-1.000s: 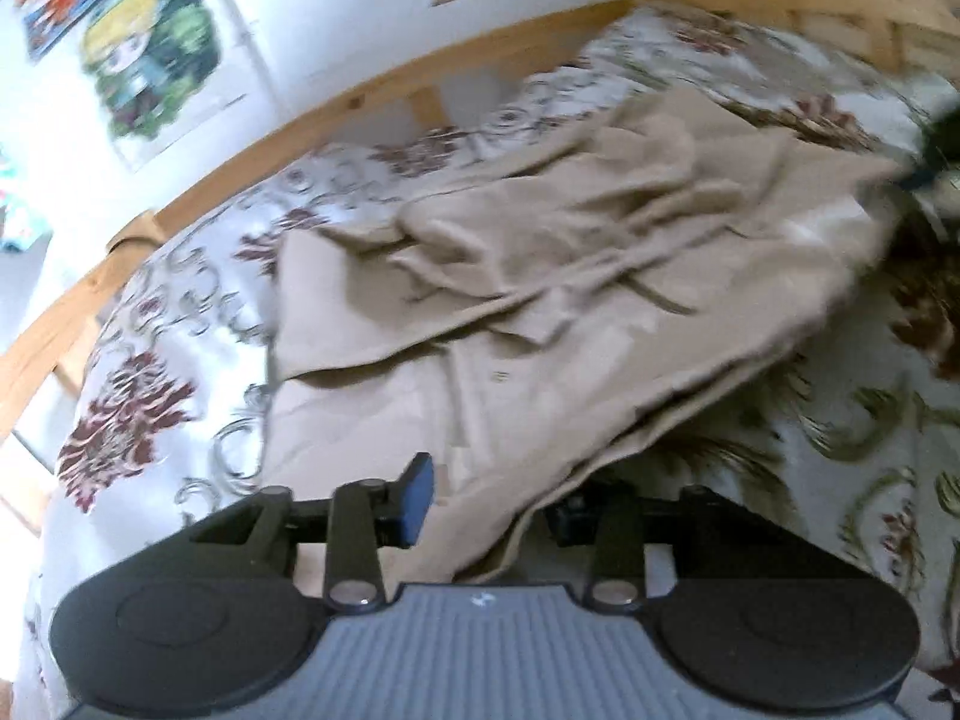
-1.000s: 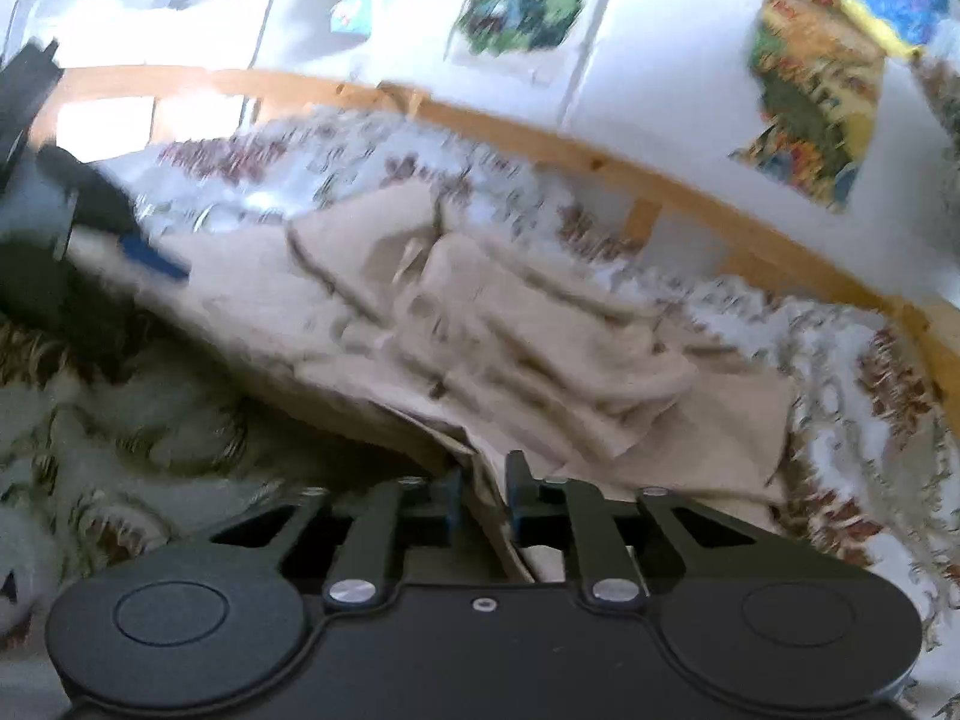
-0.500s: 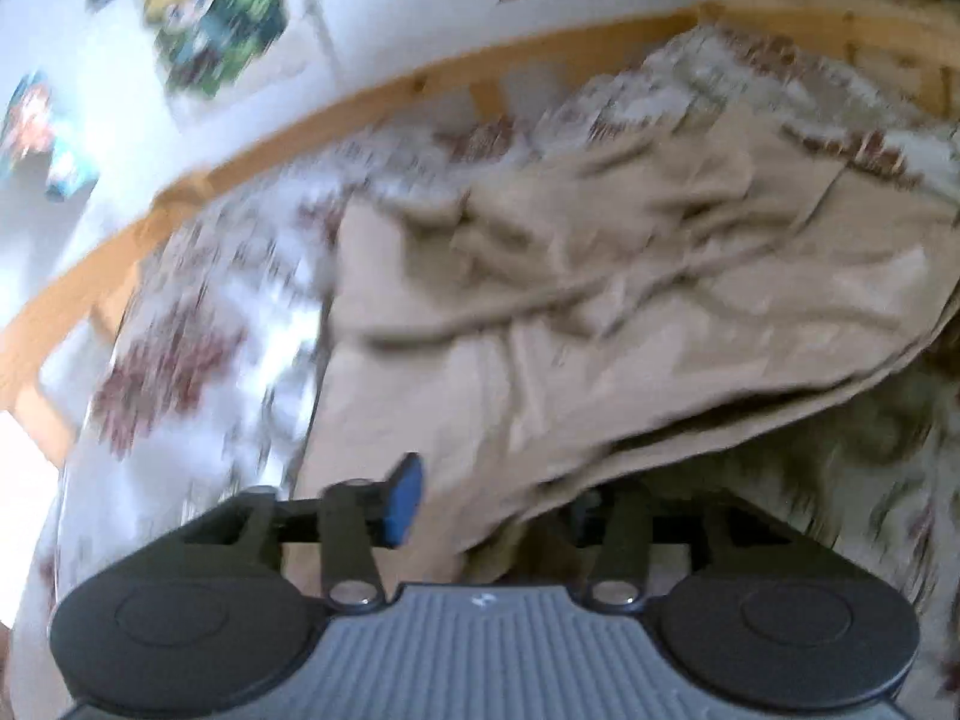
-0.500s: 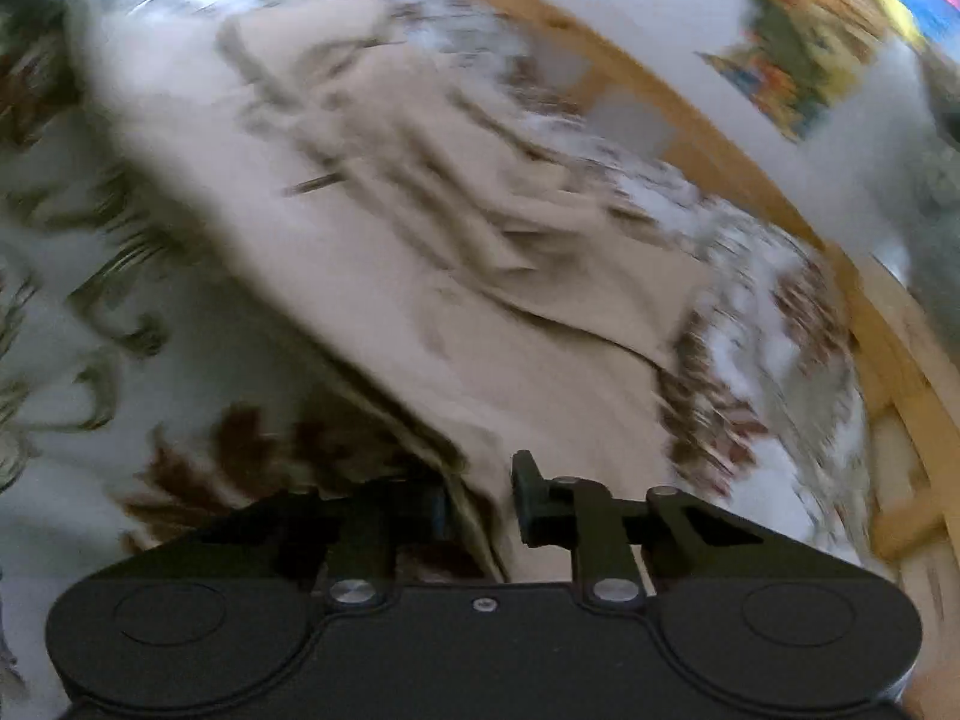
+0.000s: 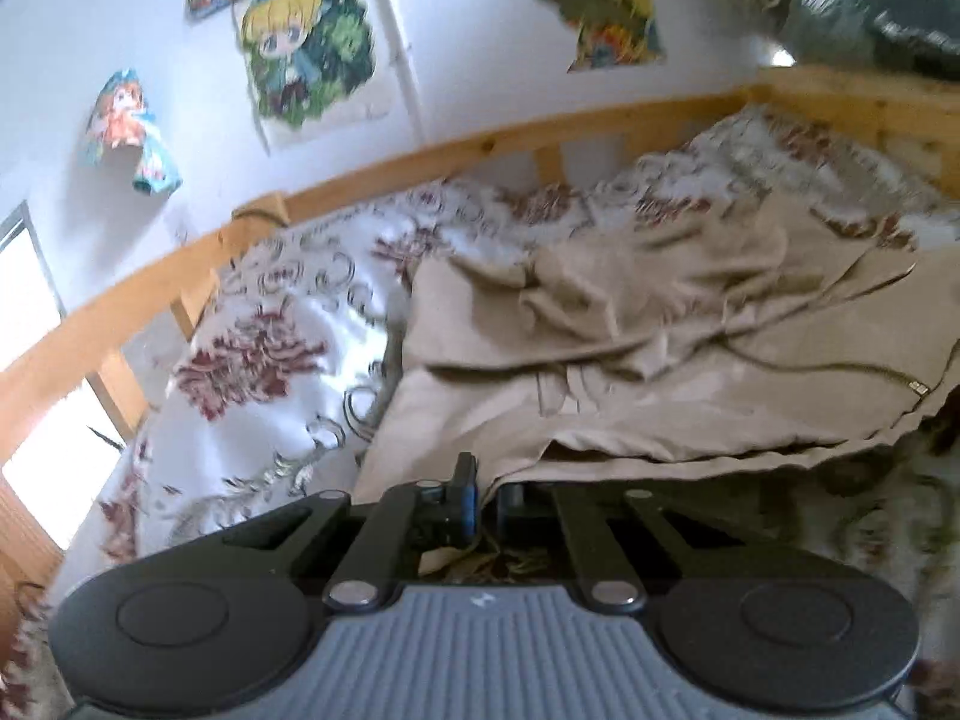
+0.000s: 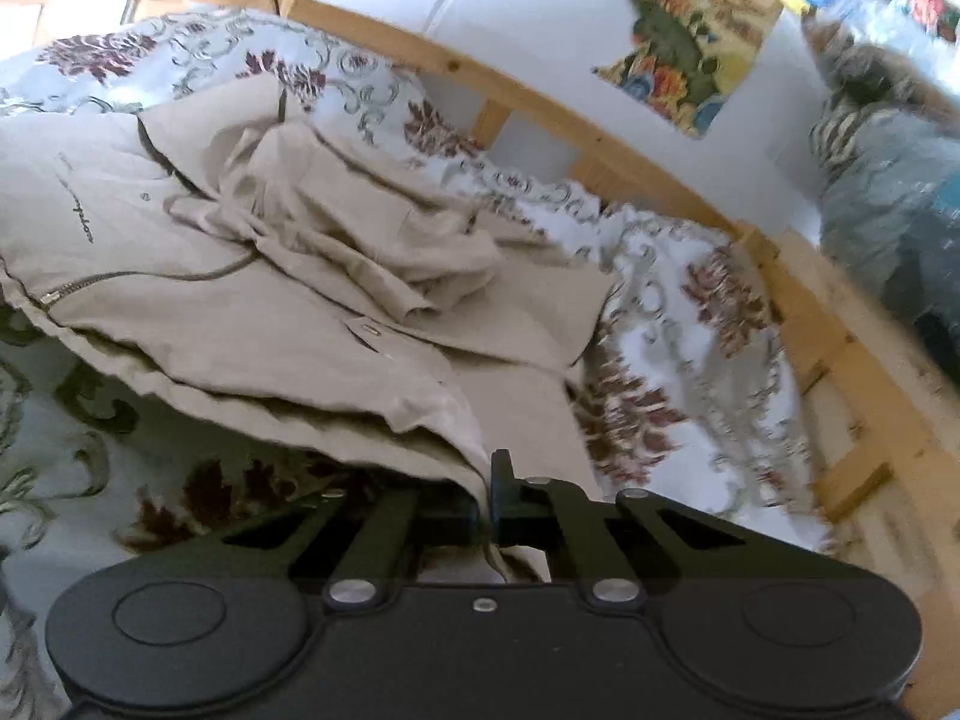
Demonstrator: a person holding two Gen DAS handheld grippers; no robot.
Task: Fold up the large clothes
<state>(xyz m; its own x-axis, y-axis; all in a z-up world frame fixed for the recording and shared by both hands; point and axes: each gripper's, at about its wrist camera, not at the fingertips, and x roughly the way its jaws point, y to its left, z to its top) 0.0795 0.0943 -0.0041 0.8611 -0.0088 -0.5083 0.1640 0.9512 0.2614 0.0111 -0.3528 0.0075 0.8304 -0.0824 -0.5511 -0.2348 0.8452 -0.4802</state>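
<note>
A bedroom: wooden bed frame (image 5: 456, 147), floral bedspread (image 5: 270, 354), cartoon posters (image 5: 306, 48) on the wall.

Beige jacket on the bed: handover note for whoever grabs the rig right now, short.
Left gripper: shut on the beige jacket at its near hem.
Right gripper: shut on the same hem at the other corner.
Jacket lies crumpled on the floral bedspread, near edge lifted, sleeves bunched in the middle, zipper partly open.
Done: both hem corners gripped.
Left: no clean fold visible yet; probably spread it flat, tuck the sleeves in, then fold.
</note>
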